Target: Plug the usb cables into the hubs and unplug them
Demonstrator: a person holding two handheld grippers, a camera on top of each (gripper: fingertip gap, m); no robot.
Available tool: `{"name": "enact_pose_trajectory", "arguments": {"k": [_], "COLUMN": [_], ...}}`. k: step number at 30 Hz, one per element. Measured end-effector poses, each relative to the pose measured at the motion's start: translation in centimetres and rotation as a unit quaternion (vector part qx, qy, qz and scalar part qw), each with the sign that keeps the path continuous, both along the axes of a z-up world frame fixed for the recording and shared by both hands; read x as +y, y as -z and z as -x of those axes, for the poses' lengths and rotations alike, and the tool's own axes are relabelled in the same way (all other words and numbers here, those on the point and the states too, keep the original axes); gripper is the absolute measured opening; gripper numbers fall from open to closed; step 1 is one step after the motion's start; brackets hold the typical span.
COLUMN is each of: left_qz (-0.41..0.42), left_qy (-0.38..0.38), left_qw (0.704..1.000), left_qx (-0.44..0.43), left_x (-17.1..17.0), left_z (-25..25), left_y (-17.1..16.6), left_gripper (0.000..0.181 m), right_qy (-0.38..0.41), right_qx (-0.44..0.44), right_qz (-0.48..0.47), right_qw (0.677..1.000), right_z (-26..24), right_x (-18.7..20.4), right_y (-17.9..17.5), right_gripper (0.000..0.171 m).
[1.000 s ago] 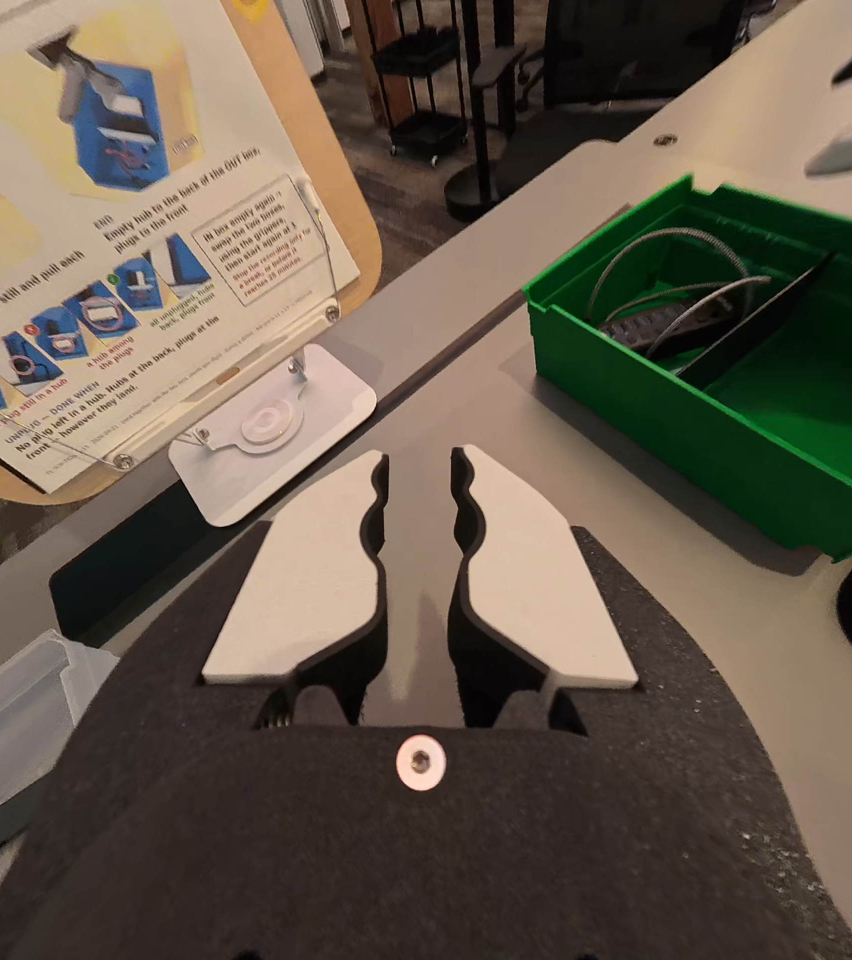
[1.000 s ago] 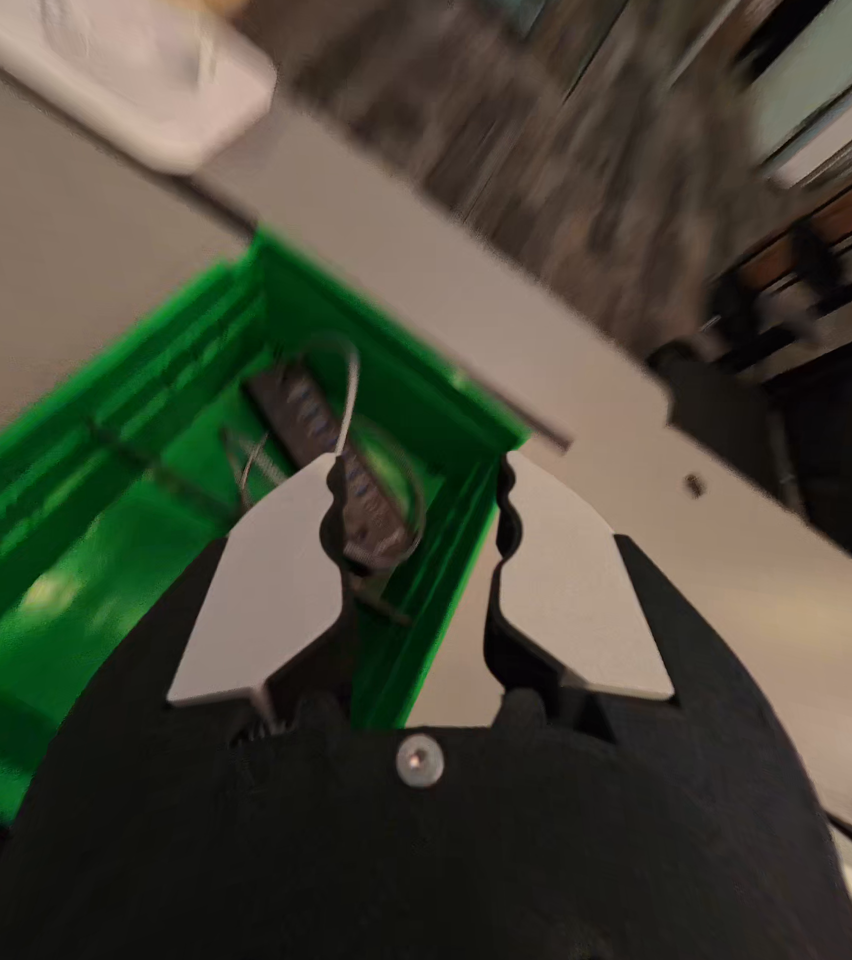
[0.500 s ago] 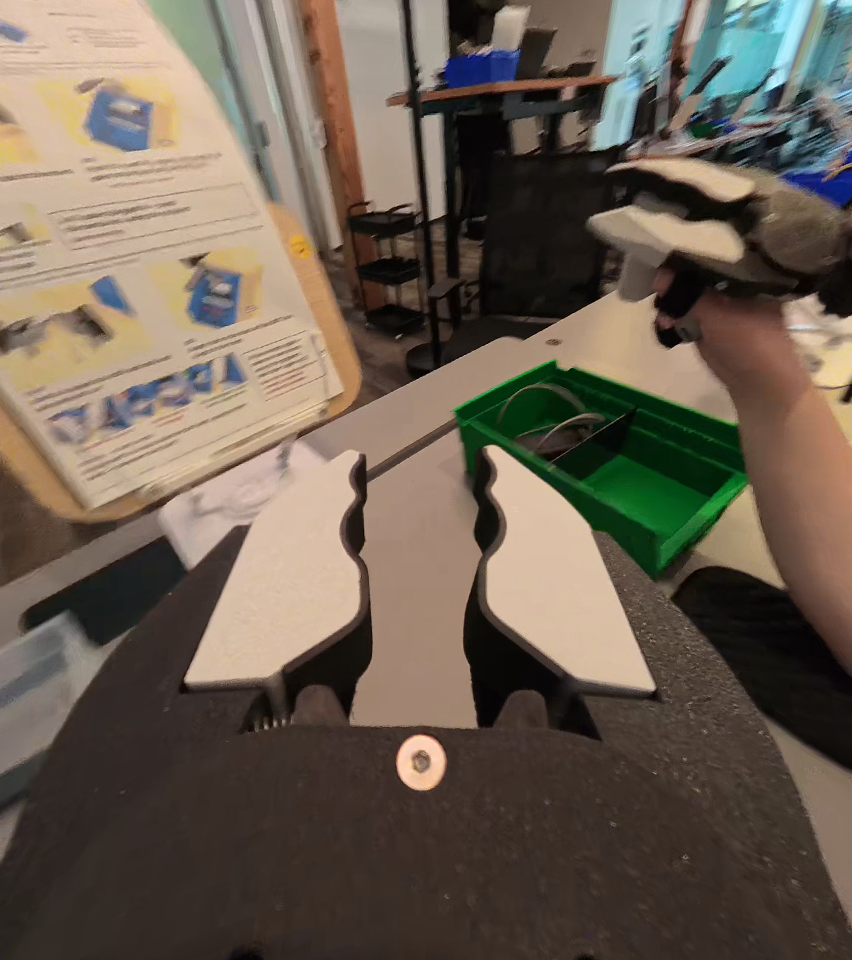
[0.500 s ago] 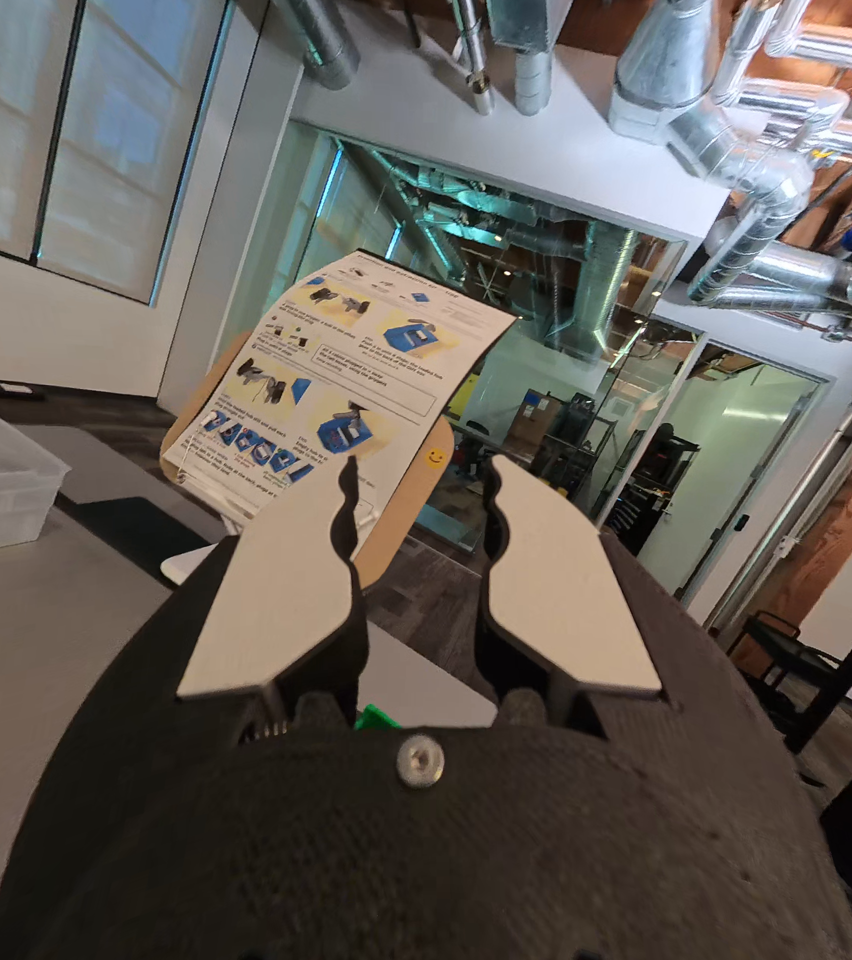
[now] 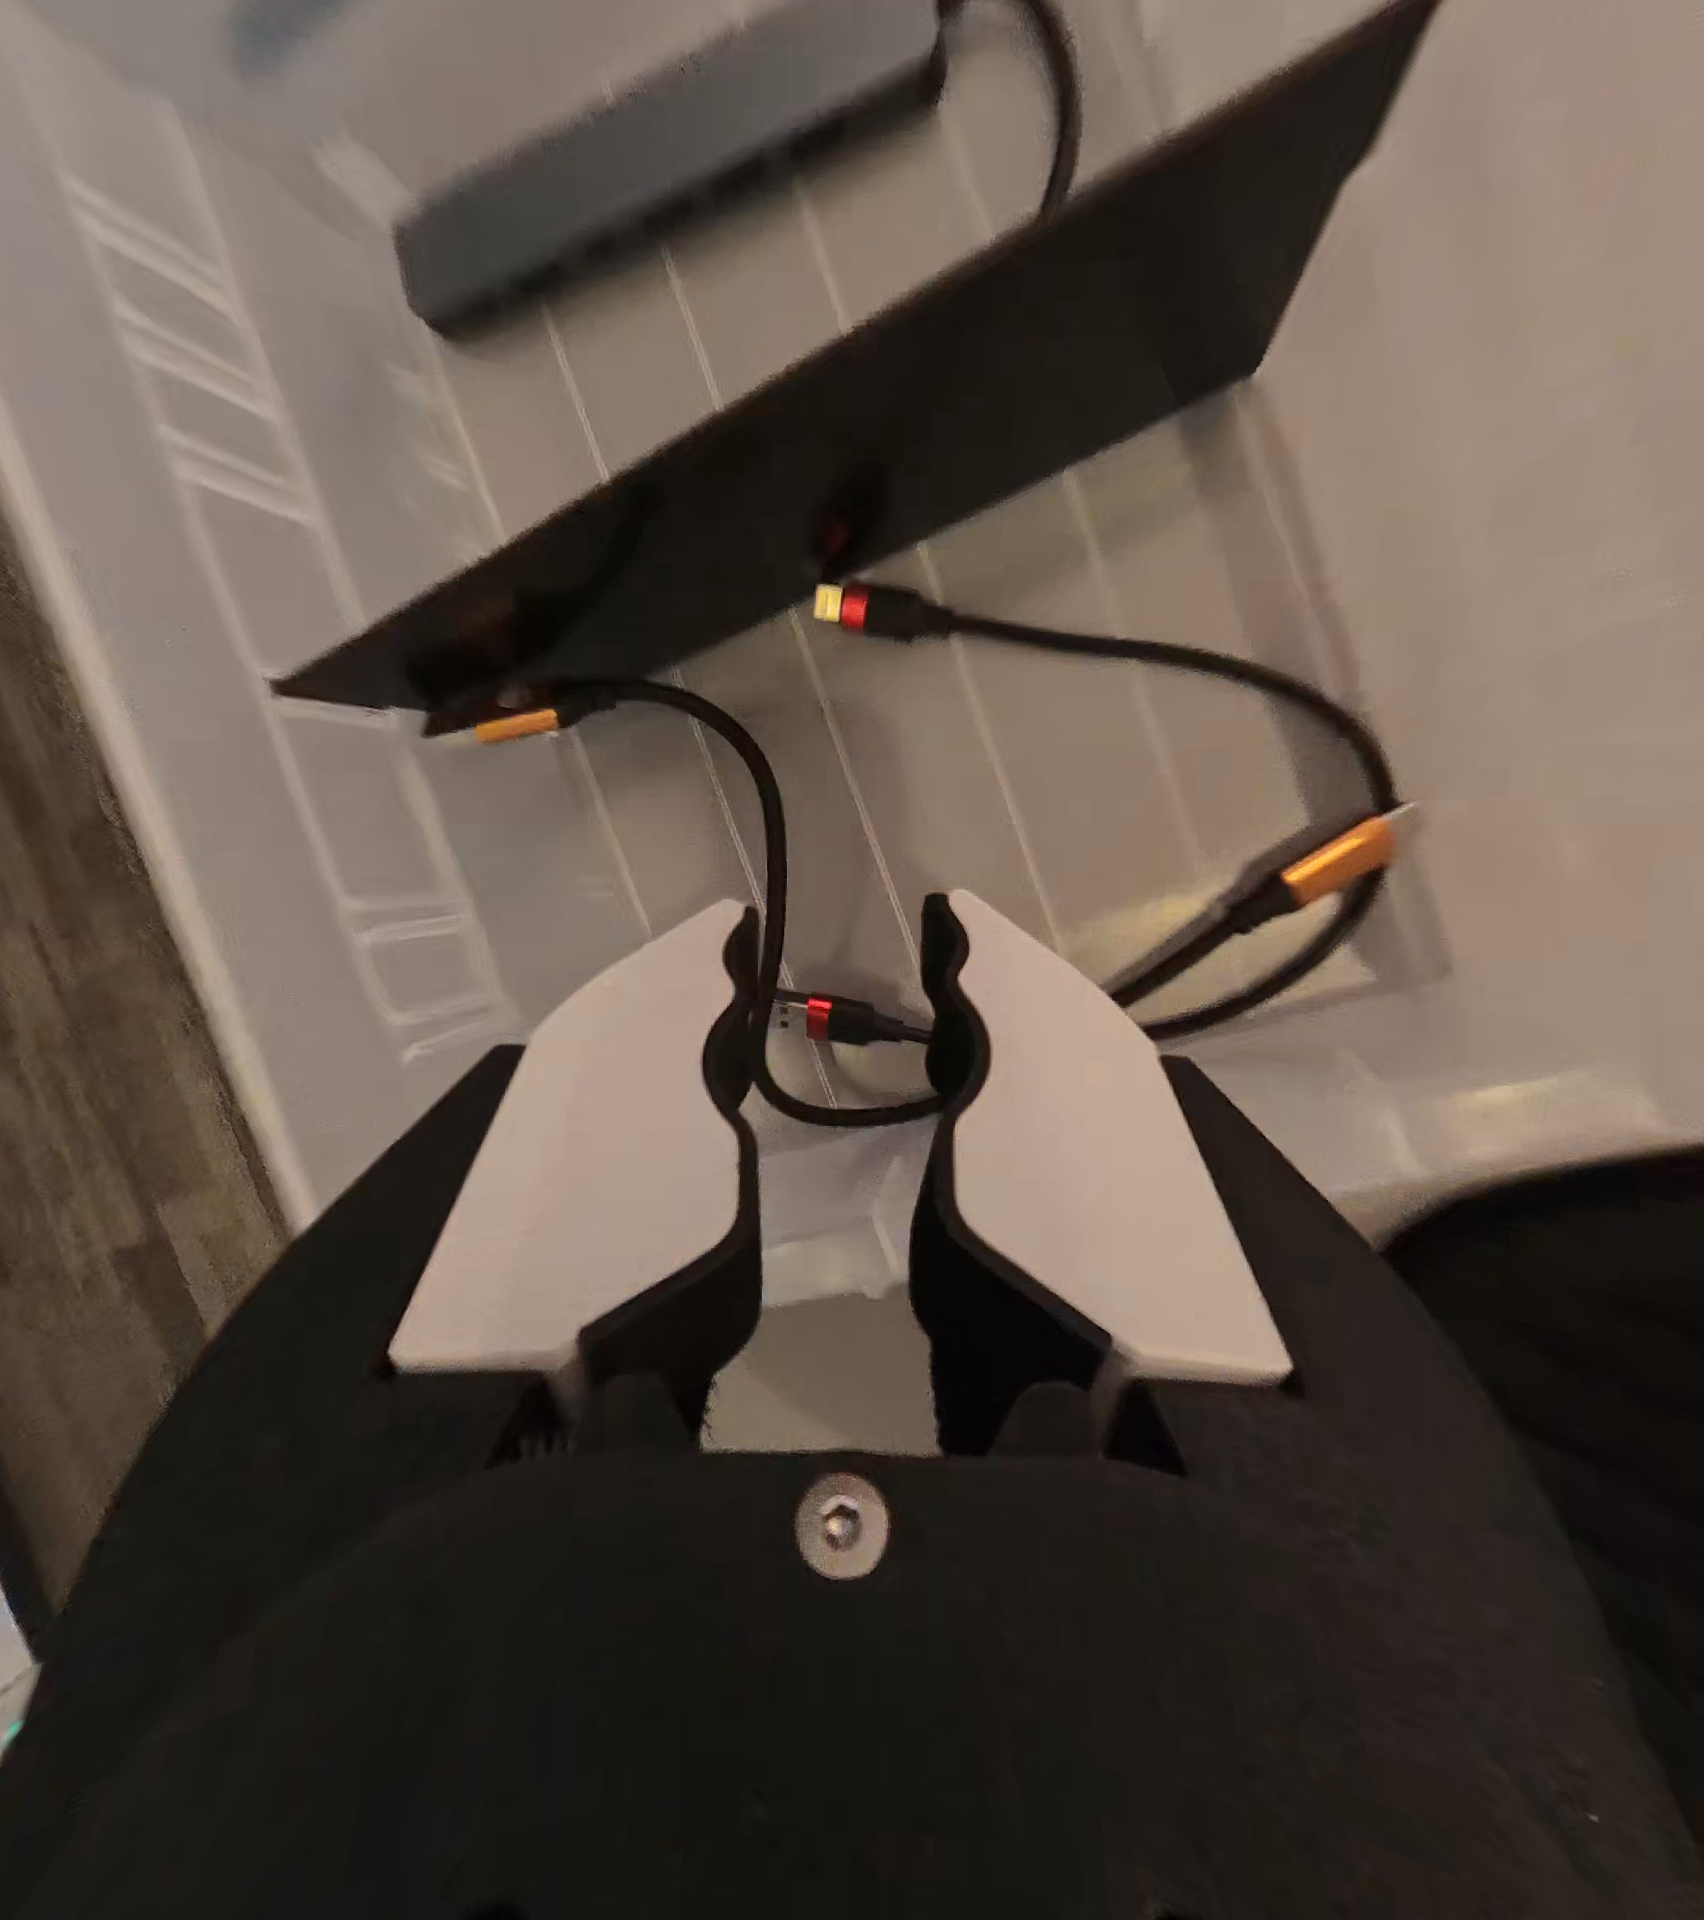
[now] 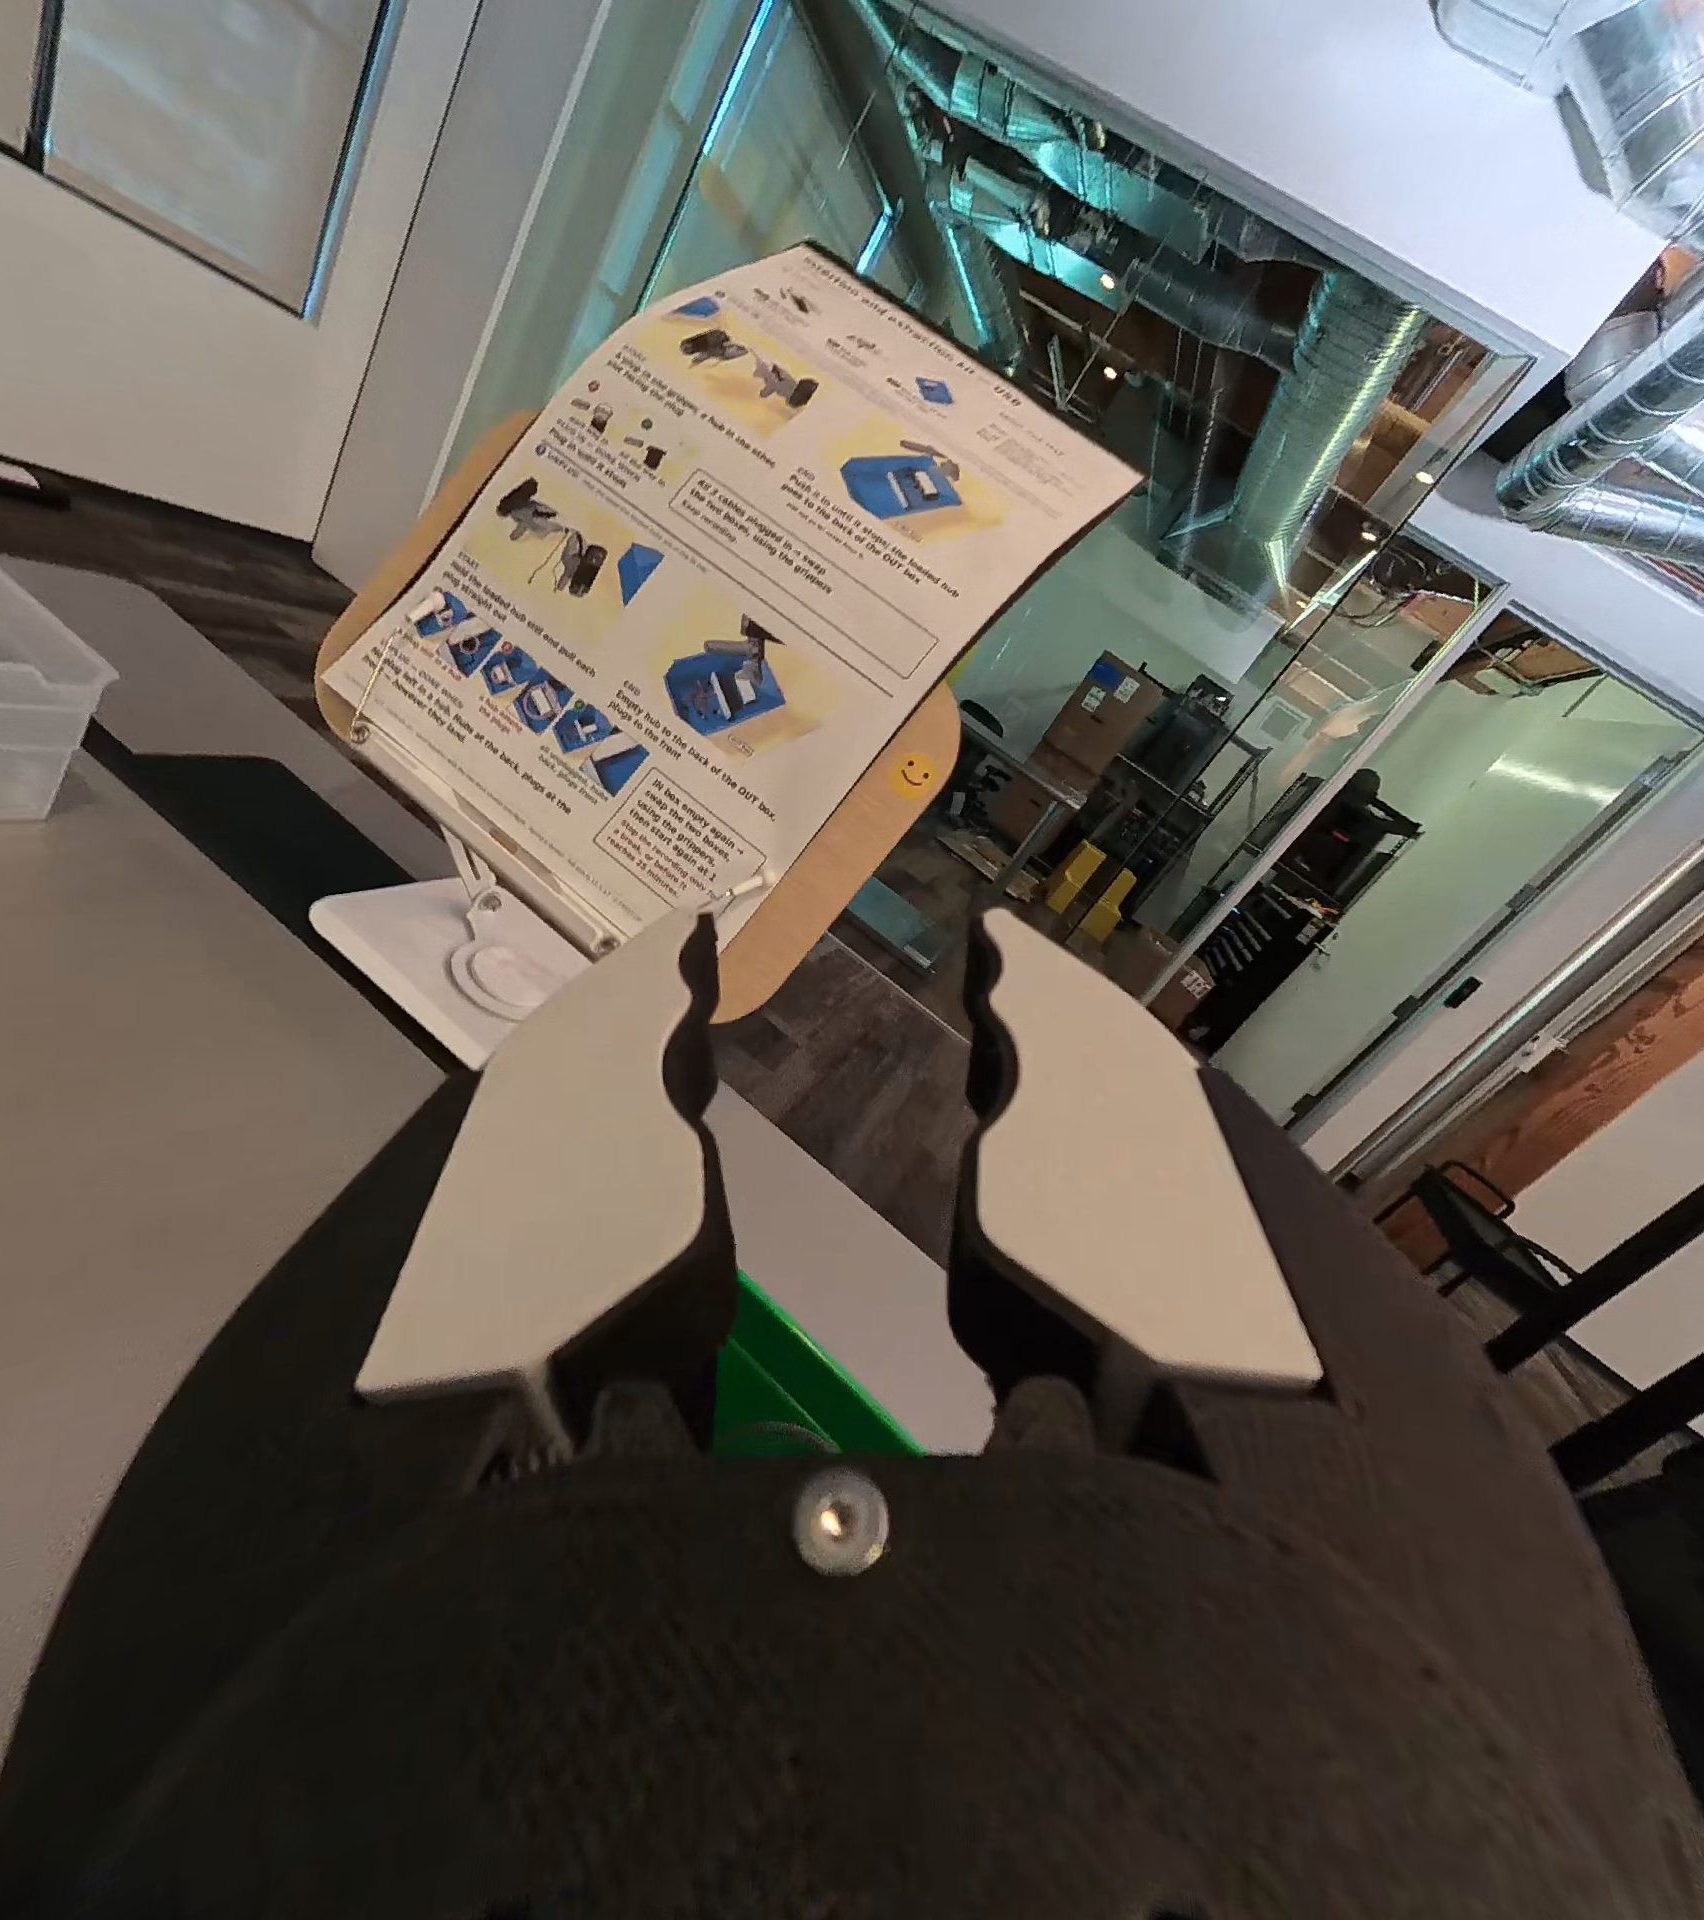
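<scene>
Several black braided USB cables (image 5: 1243, 675) lie loose in the near compartment of a clear plastic bin (image 5: 1606, 520), seen from above in the left wrist view. Their plugs have coloured collars: a red-collared plug (image 5: 832, 1016) lies nearest, just beyond the tips of the left gripper (image 5: 837, 925), another red-collared plug (image 5: 863, 605) rests against a black divider (image 5: 931, 457), and orange-collared plugs sit at the far left (image 5: 515, 725) and at the right (image 5: 1341, 860). Beyond the divider, in the far compartment, lies a grey USB hub (image 5: 661, 197), blurred, with its own lead curling away.

The cables look light and floppy, so a cord would likely slip or sag; the stiff plug housing behind the metal tip seems the best place to hold, and the hub by its long sides.

The left gripper hangs over the bin, released and empty. The right gripper (image 6: 837, 930) is also spread and empty, raised above the desk (image 6: 100, 1039) and pointing at a propped instruction sheet (image 6: 723, 582); a green bin edge (image 6: 786, 1371) shows beneath it.
</scene>
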State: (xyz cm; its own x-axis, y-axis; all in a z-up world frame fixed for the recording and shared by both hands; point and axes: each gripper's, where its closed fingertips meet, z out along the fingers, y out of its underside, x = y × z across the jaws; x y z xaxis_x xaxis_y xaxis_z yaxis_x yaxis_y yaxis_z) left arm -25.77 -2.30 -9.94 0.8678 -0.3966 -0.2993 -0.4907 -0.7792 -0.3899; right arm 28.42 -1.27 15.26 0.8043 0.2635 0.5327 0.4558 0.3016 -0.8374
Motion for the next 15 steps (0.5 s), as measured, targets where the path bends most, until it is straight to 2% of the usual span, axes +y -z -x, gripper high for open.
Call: {"name": "enact_pose_trajectory", "arguments": {"k": [1,5,8,9,11,15], "left_qz": [0.014,0.059,0.082,0.074,0.061,-0.026], "left_qy": [-0.006,-0.033,-0.012,-0.01,-0.009,-0.007], "left_qw": [1.0,0.997,0.994,0.994,0.994,0.993], "left_qx": [0.002,0.038,0.074,0.085,0.09,0.116], "left_x": [0.3,1.0,1.1,1.4,1.6,2.3], "left_z": [0.6,3.0,3.8,4.0,4.0,3.9], "left_y": [1.2,4.2,5.3,5.1,4.3,-0.3], "left_gripper": [0.033,0.031,0.009,0.002,0.002,0.002], "right_qy": [0.005,0.024,0.032,0.041,0.068,0.13], "right_qx": [-0.012,-0.058,-0.074,-0.081,-0.091,-0.063], "right_qz": [0.002,0.016,0.035,0.043,0.064,0.135], "right_qw": [1.0,0.998,0.996,0.995,0.991,0.98], "right_z": [0.1,0.1,-0.3,-0.8,-2.6,-8.8], "right_x": [0.1,0.8,1.3,1.5,1.9,1.9], "right_y": [0.2,1.4,2.3,2.6,3.4,5.6], "right_gripper": [0.046,0.047,0.047,0.047,0.047,0.047]}}
